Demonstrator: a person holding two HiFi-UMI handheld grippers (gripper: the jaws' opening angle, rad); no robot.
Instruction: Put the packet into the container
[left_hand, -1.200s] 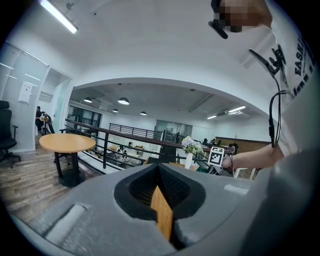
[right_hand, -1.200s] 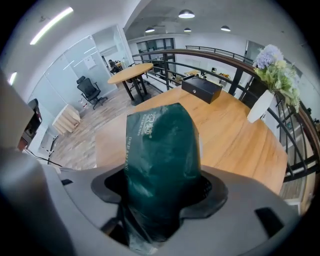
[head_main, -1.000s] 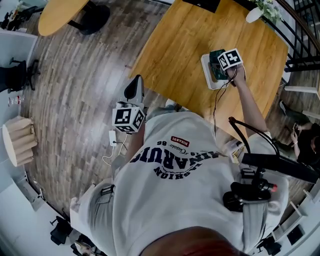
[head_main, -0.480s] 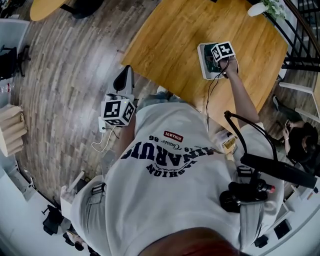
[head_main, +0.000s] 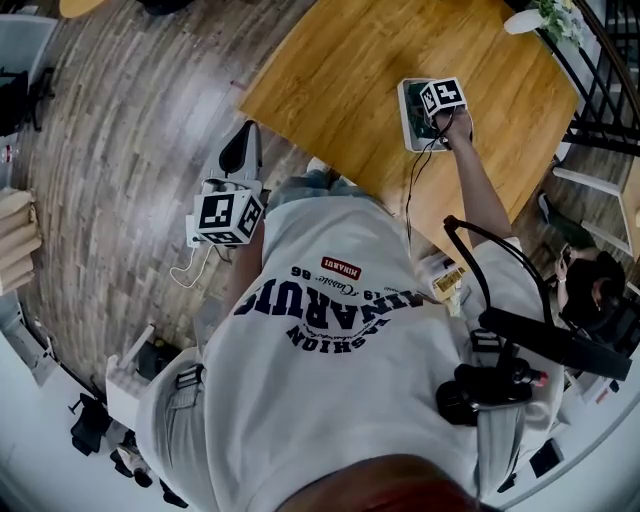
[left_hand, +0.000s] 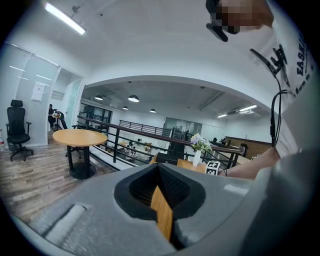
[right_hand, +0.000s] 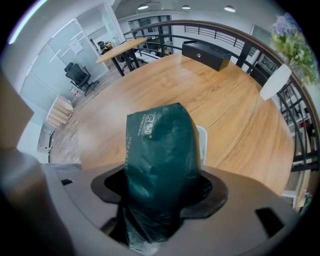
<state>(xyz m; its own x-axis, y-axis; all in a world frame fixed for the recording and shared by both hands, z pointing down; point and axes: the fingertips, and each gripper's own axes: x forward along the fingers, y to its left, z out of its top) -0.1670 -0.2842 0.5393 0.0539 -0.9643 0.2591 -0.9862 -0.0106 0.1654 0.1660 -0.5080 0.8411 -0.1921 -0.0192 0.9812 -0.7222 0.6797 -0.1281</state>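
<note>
My right gripper (right_hand: 161, 186) is shut on a dark green packet (right_hand: 162, 145), which sticks out past the jaws, pointing steeply down. Just behind the packet's end, the rim of the white container (right_hand: 202, 141) shows on the wooden table (right_hand: 240, 125). In the head view the right gripper (head_main: 437, 118) hangs over the container (head_main: 408, 118) near the table's middle. My left gripper (head_main: 240, 158) is held off to the left over the wood floor, away from the table. Its jaws (left_hand: 159, 172) are shut with nothing in them.
A white vase with flowers (right_hand: 275, 80) stands at the table's far right edge. A black box (right_hand: 206, 53) sits at its far side by the railing (right_hand: 252, 45). A round table (left_hand: 79, 136) and an office chair (left_hand: 17, 130) stand beyond. Cables (head_main: 195, 265) lie on the floor.
My right gripper has sunk with the packet towards the white container. The left gripper has drifted slightly left and down in the head view.
</note>
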